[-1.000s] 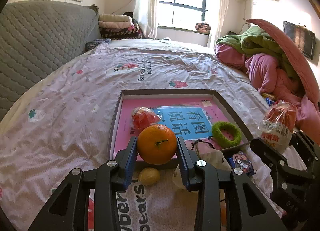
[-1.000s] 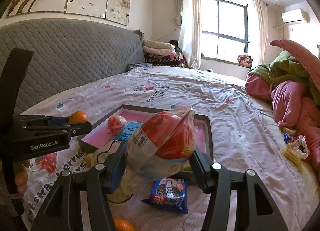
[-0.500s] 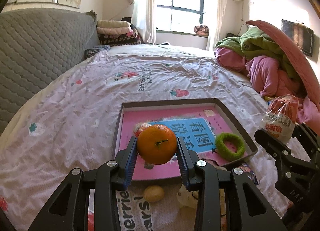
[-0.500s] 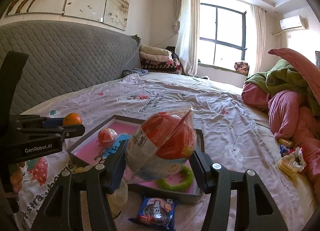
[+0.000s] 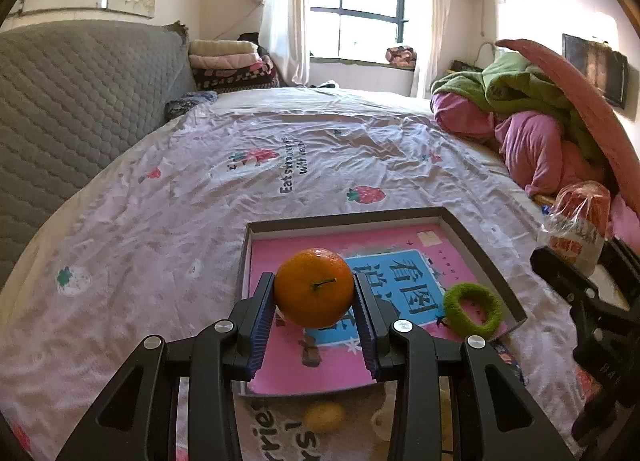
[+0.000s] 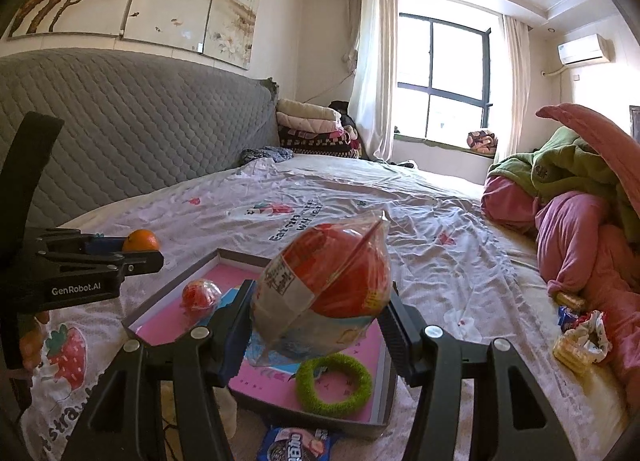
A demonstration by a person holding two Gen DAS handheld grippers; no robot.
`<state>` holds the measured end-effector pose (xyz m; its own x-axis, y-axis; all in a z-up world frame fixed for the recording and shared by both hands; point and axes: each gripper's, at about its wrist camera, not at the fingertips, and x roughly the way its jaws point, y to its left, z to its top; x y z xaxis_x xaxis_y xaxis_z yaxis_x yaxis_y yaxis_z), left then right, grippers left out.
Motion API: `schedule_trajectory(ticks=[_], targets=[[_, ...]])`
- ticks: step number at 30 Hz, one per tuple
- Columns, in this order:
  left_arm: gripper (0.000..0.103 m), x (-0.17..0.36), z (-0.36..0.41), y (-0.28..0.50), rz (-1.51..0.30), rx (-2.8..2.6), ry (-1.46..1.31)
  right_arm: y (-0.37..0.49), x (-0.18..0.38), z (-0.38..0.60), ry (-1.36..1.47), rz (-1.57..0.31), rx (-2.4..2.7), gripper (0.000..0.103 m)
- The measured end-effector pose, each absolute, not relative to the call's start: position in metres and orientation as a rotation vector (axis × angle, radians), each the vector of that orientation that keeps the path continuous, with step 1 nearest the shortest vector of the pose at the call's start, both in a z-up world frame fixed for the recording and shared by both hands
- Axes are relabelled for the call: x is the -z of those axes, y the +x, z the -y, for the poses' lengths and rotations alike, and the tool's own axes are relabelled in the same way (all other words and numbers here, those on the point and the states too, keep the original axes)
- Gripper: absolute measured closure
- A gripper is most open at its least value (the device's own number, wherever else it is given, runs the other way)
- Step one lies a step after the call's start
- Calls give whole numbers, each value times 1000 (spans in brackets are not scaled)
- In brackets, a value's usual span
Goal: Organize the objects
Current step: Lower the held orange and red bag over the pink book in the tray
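1. My left gripper (image 5: 315,295) clasps an orange (image 5: 314,287), held in the air above the near part of a grey tray (image 5: 344,218) lying on the bed (image 5: 200,197).
2. My right gripper (image 6: 320,329) squeezes a red-and-white snack bag (image 6: 322,289), raised over the same tray.
3. Inside the tray lies a pink-and-blue book (image 5: 400,281), with a green ring (image 5: 472,309) on its right side and a small red wrapped ball (image 6: 200,294) at the left.
4. A blue cookie packet (image 6: 294,443) rests on the bed just in front of the tray.
5. A small yellow fruit (image 5: 323,415) sits on the sheet near the tray's front edge.
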<state>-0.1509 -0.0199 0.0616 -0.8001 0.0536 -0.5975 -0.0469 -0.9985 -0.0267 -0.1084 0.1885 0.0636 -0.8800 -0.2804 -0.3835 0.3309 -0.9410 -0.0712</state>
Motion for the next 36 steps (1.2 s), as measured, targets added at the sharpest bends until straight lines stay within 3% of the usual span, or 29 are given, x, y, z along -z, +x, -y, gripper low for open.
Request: schedule_trajectory(ticks=[19, 36], targets=[[64, -77, 35, -179, 12, -2960, -942, -135, -71, -190, 541, -222, 2756, 44], [64, -42, 44, -204, -8, -2942, -1069, -154, -52, -192, 629, -267, 2750, 44]])
